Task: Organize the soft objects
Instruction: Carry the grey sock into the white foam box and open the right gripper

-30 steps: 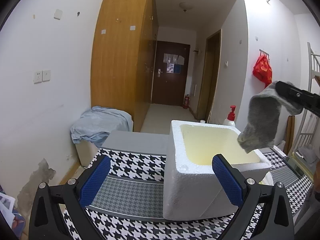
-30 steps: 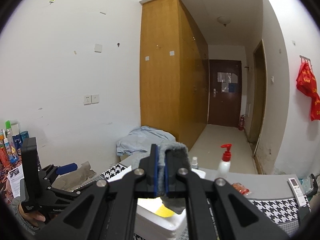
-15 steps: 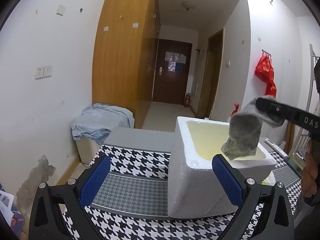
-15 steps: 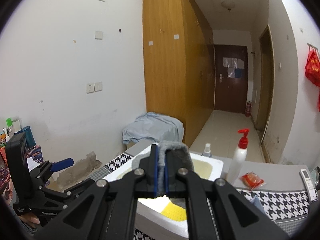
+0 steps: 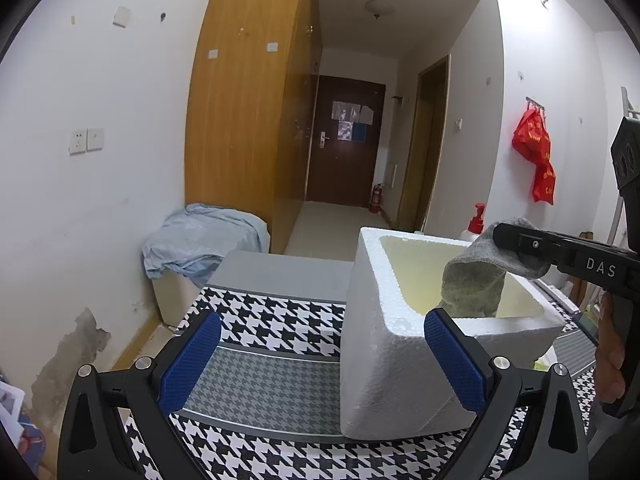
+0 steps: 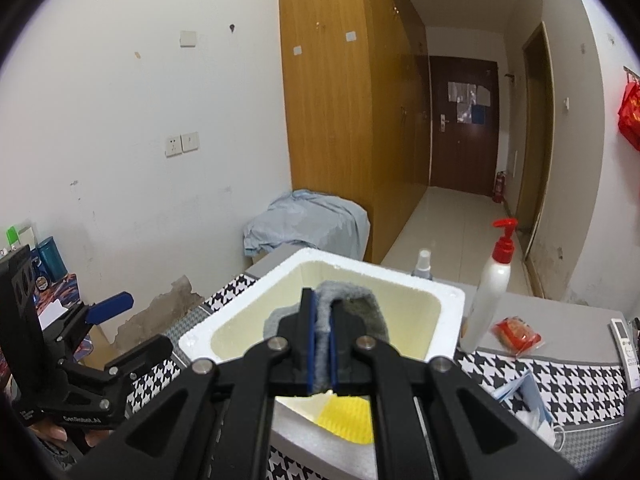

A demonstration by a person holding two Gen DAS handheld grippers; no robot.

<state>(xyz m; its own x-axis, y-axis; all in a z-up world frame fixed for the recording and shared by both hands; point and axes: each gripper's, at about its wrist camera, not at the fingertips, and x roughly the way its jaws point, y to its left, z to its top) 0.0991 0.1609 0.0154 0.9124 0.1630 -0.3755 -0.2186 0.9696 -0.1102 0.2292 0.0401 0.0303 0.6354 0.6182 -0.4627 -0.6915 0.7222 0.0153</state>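
My right gripper (image 6: 322, 340) is shut on a grey sock (image 6: 366, 314) and holds it over the open white foam box (image 6: 444, 298). In the left wrist view the grey sock (image 5: 474, 284) hangs from the right gripper (image 5: 520, 242) with its lower end inside the foam box (image 5: 384, 344). A yellow soft thing (image 6: 348, 420) lies in the box below the gripper. My left gripper (image 5: 320, 360) is open and empty, just left of the box and low over the houndstooth cloth (image 5: 272, 312).
A pump bottle (image 6: 490, 288), a small spray bottle (image 6: 423, 264), a red packet (image 6: 518, 332) and a remote (image 6: 626, 346) lie on the table right of the box. A face mask (image 6: 532, 404) lies nearer. A cloth-covered bin (image 5: 200, 240) stands by the left wall.
The right gripper has moved left and down with the sock, from beside the box to over it. The sock's end now hangs inside the box. The left gripper has barely moved.
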